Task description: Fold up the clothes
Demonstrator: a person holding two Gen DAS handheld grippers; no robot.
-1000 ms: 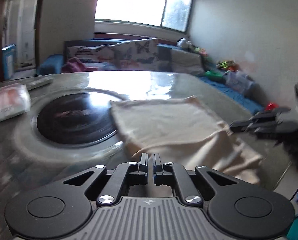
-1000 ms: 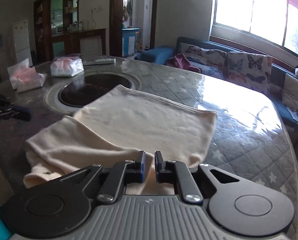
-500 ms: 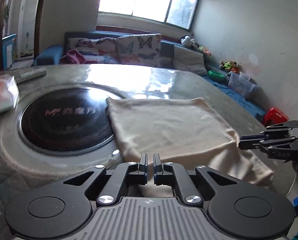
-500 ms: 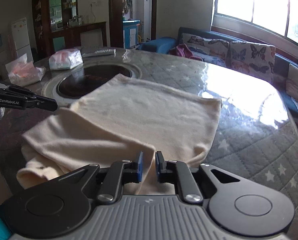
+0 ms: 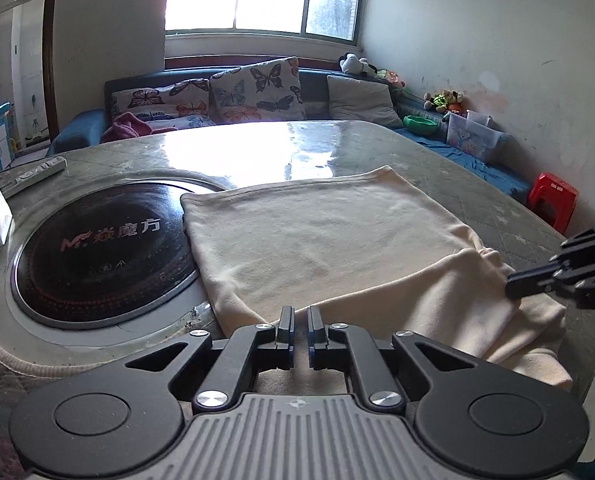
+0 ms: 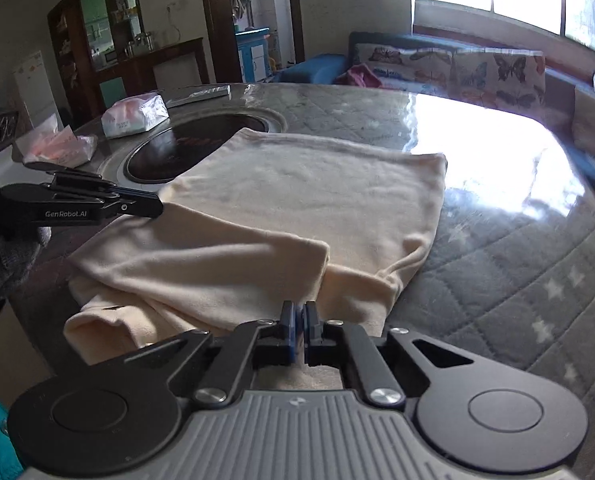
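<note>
Your right tool (image 6: 299, 314) has just closed its jaws, and they now sit together at the near hem of the cream garment (image 6: 297, 200); the frame does not let you tell whether any fabric is pinched between them. Your left tool (image 5: 299, 320) has its jaws nearly together with a narrow gap, poised at the garment's near left edge, nothing visibly clamped.

You have the garment lying flat on the quilted, glass-topped surface (image 6: 517, 240). Its long axis runs from the near edge, where a folded sleeve lies bunched and hangs over the rim, out toward the window, and its straight far hem faces the sofa (image 5: 217, 96).

Just left of the garment, and partly under its left edge, you have the round black induction hob (image 5: 97, 248) set into the surface. Beyond the hob lie a remote control (image 5: 33, 176) and plastic-wrapped tissue packs (image 6: 133, 116). A red stool (image 5: 553, 204) stands on the floor to the right.
</note>
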